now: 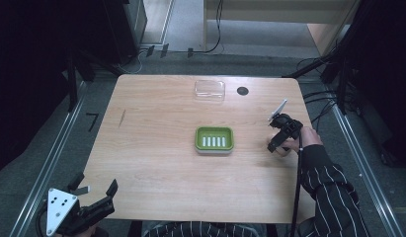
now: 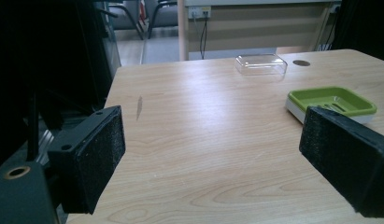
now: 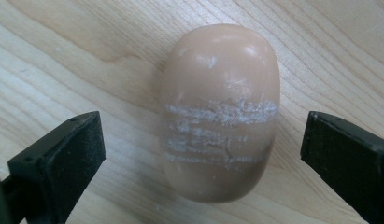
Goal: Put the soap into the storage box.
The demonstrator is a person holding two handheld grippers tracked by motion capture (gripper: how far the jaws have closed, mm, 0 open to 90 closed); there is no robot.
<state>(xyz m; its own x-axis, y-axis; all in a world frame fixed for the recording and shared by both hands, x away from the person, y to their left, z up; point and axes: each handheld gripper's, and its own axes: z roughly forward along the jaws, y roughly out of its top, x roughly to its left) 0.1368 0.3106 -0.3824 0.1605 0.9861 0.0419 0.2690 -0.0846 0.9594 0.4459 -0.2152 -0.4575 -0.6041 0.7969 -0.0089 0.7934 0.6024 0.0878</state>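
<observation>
A tan oval soap bar (image 3: 221, 112) with white scuff lines lies flat on the wood table, directly below my right gripper (image 3: 203, 154). Its two black jaws stand open on either side of the bar, apart from it. In the high view the right gripper (image 1: 279, 143) points down at the table's right side, held by a hand in a striped sleeve, and it hides the bar. A green soap dish (image 1: 214, 138) with a slotted white insert sits at the table's centre. My left gripper (image 1: 94, 195) hovers open at the table's front left corner, holding nothing.
A clear plastic lid (image 1: 210, 90) lies at the back centre of the table, with a small dark round hole (image 1: 242, 91) just right of it. Cables and dark stands ring the table (image 1: 156, 163). In the left gripper view the dish (image 2: 332, 100) sits ahead to the right.
</observation>
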